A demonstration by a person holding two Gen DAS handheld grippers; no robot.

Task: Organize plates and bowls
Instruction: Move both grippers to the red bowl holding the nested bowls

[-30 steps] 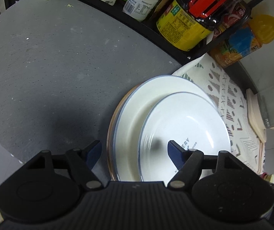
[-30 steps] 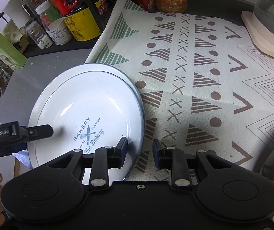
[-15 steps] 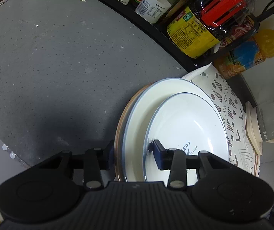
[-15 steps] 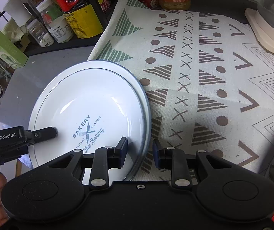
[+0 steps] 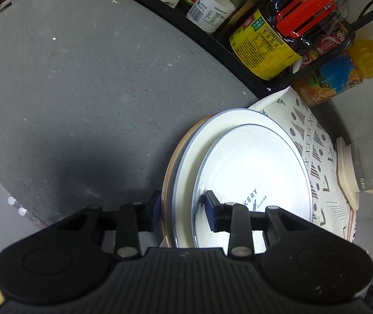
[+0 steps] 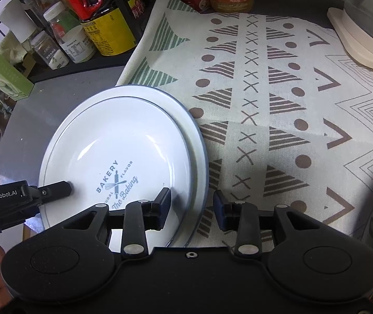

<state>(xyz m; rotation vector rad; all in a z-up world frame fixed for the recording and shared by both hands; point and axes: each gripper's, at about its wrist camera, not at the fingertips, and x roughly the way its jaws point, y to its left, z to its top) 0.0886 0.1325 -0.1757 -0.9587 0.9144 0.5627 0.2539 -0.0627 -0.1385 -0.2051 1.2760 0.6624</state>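
A white "BAKERY" dish nests in a larger blue-rimmed plate, stacked over a wood-edged plate on the grey worktop, overlapping the patterned cloth. The left claw, wide a second ago, has just been closing and now clamps the stack's near rim. The right claw has just been opening; its pads straddle the opposite rim, released. Bottles crowd the rack behind.
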